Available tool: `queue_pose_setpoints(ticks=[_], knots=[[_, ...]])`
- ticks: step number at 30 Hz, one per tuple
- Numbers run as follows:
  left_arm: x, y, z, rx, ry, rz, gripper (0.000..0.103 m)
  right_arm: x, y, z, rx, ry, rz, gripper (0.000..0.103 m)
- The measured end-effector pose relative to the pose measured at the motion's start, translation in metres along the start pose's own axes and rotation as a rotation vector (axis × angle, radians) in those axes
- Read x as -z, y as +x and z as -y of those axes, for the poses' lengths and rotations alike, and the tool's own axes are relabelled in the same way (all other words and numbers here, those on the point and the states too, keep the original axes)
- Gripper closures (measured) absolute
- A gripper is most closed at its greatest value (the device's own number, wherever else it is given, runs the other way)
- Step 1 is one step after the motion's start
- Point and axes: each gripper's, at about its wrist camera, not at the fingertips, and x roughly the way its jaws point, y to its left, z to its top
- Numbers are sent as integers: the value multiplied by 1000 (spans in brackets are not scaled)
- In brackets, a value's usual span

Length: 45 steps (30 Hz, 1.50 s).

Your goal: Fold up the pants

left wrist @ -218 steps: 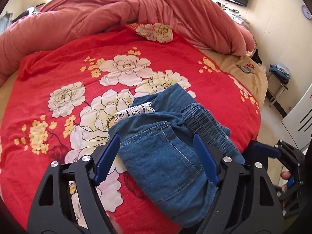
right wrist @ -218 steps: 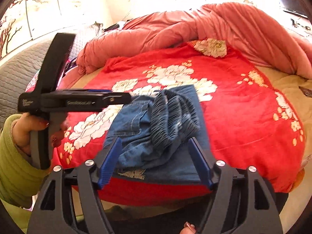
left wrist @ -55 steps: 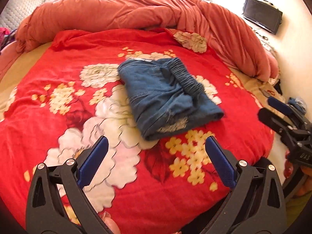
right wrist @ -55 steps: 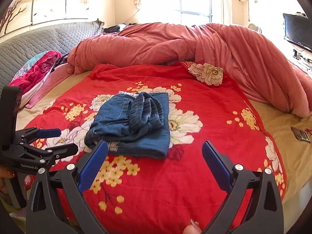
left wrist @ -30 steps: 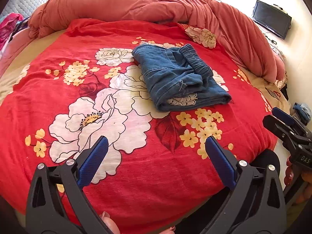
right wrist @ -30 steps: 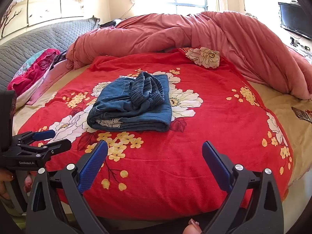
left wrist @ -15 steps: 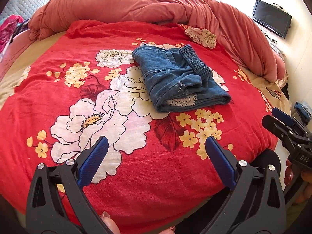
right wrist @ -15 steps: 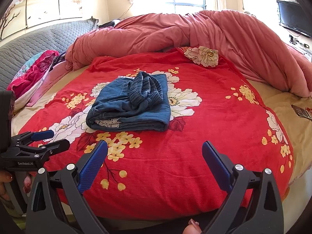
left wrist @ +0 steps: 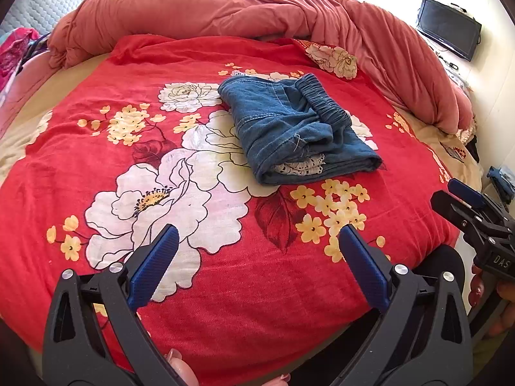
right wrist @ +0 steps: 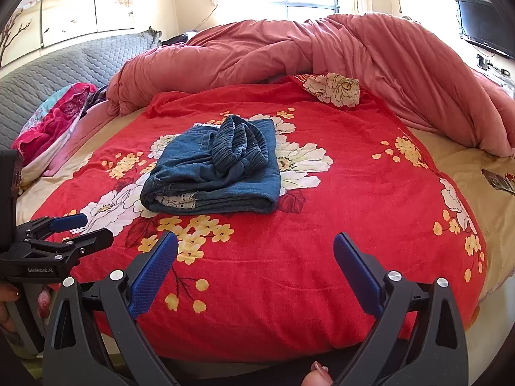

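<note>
The blue denim pants point(left wrist: 296, 128) lie folded in a compact bundle on the red floral bedspread point(left wrist: 161, 177), elastic waistband on top and white lace trim at the near edge. They also show in the right wrist view point(right wrist: 215, 167). My left gripper point(left wrist: 257, 241) is open and empty, held back over the bed's near edge, well short of the pants. My right gripper point(right wrist: 254, 247) is open and empty too, also back from the pants. Each gripper shows at the edge of the other's view, the right one point(left wrist: 476, 215) and the left one point(right wrist: 64, 228).
A bunched pink duvet point(left wrist: 257, 9) runs along the far side of the round bed. A floral pillow corner point(right wrist: 334, 88) lies behind the pants. A grey quilted headboard point(right wrist: 64, 64) and pink clothes point(right wrist: 58, 119) are at left. A TV point(left wrist: 447, 27) hangs at right.
Both grippers released the pants and pulled back toward the bed's near edge. In the last half second little has moved; the pants lie still.
</note>
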Motion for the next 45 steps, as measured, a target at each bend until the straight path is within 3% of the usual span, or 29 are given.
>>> queue_pose_setpoints(ticks=[45], knots=[[-2, -4, -1, -37, 8, 4, 9, 0, 2, 1, 5, 16, -11, 6]])
